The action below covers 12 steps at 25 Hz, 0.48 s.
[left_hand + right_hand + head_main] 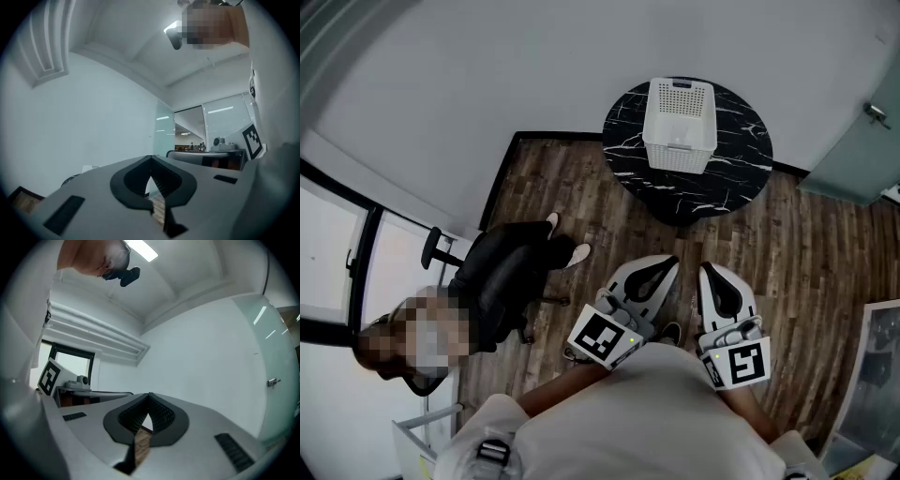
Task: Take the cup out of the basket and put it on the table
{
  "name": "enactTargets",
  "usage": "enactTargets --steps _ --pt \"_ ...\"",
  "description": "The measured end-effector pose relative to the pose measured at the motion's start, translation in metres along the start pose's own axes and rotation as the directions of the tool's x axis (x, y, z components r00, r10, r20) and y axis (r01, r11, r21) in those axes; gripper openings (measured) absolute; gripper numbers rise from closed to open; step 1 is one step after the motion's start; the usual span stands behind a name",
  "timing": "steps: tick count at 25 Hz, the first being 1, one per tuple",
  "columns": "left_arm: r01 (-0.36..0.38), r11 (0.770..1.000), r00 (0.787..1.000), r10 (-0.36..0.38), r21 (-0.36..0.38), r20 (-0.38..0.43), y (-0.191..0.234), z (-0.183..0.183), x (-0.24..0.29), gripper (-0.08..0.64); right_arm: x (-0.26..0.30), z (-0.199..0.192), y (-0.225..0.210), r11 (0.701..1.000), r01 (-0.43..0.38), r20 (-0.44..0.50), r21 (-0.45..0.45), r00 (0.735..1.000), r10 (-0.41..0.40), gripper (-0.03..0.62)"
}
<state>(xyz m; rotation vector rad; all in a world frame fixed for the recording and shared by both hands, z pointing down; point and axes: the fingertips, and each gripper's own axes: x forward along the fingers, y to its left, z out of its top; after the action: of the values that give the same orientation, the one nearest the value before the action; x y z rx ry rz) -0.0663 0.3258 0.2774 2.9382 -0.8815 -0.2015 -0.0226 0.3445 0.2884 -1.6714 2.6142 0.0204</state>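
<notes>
Head view: white basket (679, 153) sitting on round black table (741, 178), well apart from me. Cup likely inside, not showing. My left claw (671, 262) and right claw (709, 269) both pinched closed, empty. Reaching in blind, maybe bumping basket, tipping it.

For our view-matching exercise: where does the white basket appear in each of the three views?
Head view: basket top centre, on the round black table.
Left gripper view: not in it.
Right gripper view: not in it.
Shared landmark: wood floor, a sliver low in both gripper views.
</notes>
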Motion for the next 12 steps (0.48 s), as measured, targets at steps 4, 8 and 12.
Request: enactTargets --steps 4,8,12 --pt "0.004 1.000 1.000 -0.004 0.004 0.005 -0.0020 0.0000 -0.0025 0.005 -0.0022 -0.0017 0.0046 1.000 -0.002 0.000 -0.004 1.000 0.002 0.006" --pt "-0.001 1.000 1.000 0.001 -0.002 -0.004 -0.0029 -0.0014 -0.0030 0.005 -0.0045 0.0010 0.0047 1.000 -0.010 0.014 0.020 1.000 0.010 0.008" --pt "-0.001 1.000 1.000 0.001 0.000 -0.011 -0.0038 -0.0035 -0.0022 0.005 -0.0052 0.0029 0.0039 0.999 -0.019 0.027 0.031 0.999 0.018 0.008"
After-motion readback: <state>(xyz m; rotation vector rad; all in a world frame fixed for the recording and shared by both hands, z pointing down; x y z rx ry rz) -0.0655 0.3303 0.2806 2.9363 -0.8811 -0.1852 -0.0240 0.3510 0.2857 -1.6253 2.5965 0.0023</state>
